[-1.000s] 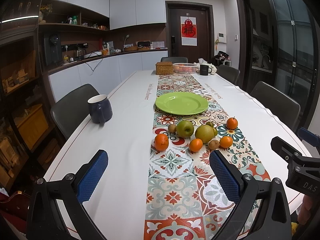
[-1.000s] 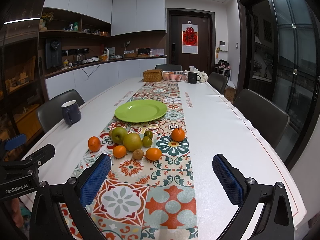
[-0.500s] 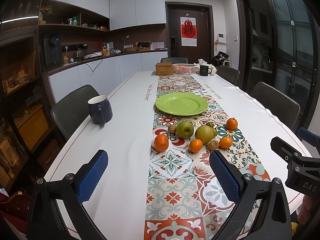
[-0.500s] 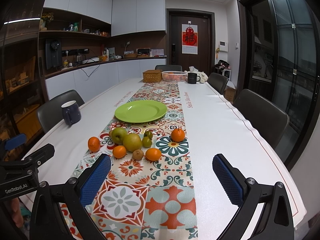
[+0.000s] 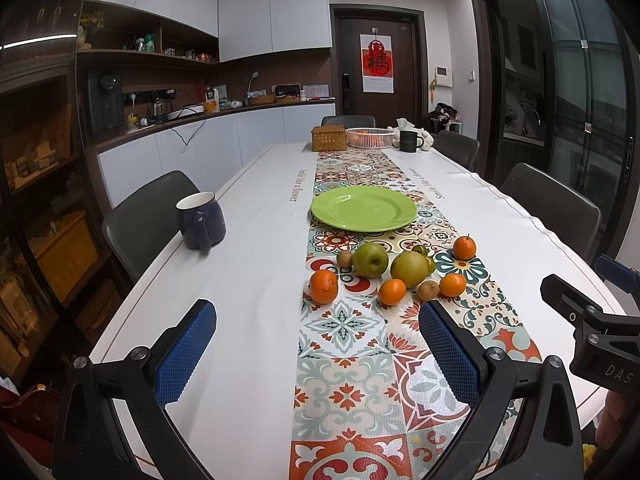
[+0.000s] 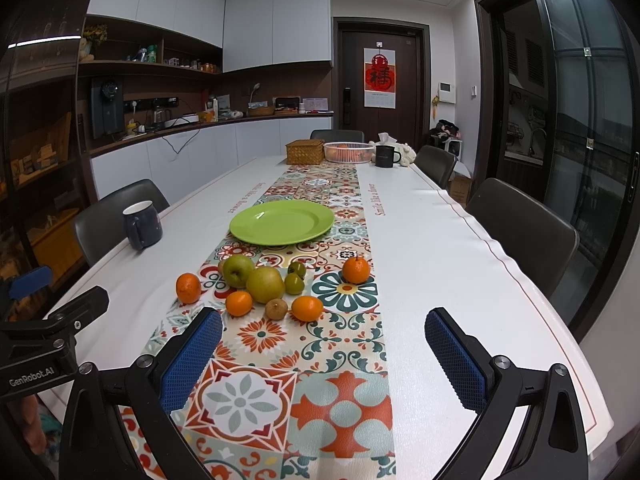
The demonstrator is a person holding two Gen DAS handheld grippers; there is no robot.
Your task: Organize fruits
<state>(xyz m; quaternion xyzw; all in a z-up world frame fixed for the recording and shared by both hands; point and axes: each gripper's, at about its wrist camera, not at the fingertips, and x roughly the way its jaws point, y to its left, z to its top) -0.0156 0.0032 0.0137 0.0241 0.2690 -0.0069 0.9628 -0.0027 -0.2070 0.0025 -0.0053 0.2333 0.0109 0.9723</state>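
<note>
**Round fruit, a tight cluster, and nothing picked up yet**

Both grippers hang over the near end of the tabletop [image 5: 248,240] with their jaws spread wide and nothing between them: the left gripper [image 5: 316,354] on one side, the right gripper [image 6: 324,360] beside it. I judge the sorting has not begun, since the green plate [image 6: 282,222] is bare and every fruit sits loose on the patterned runner [image 6: 344,400], between the grippers and the plate.

My worry is the crowding. The green apple [image 6: 238,271] and the pear [image 6: 265,285] look to be touching, with two small green fruits [image 6: 295,278] just beside the pear and a brown kiwi-like fruit [image 6: 277,309] near its front. If I drop a finger into that knot, I expect it to nudge a neighbour, and round fruit rolls; the smooth white cloth on either side offers little to stop it before the edge.

I would start with the outliers: the mandarin [image 6: 355,270] standing apart on the right, or the orange [image 5: 323,286] on the left. Even there, a pinch off-centre could squirt the fruit out. The blue mug [image 5: 200,220] stands well apart, so I see little risk to it.
</note>
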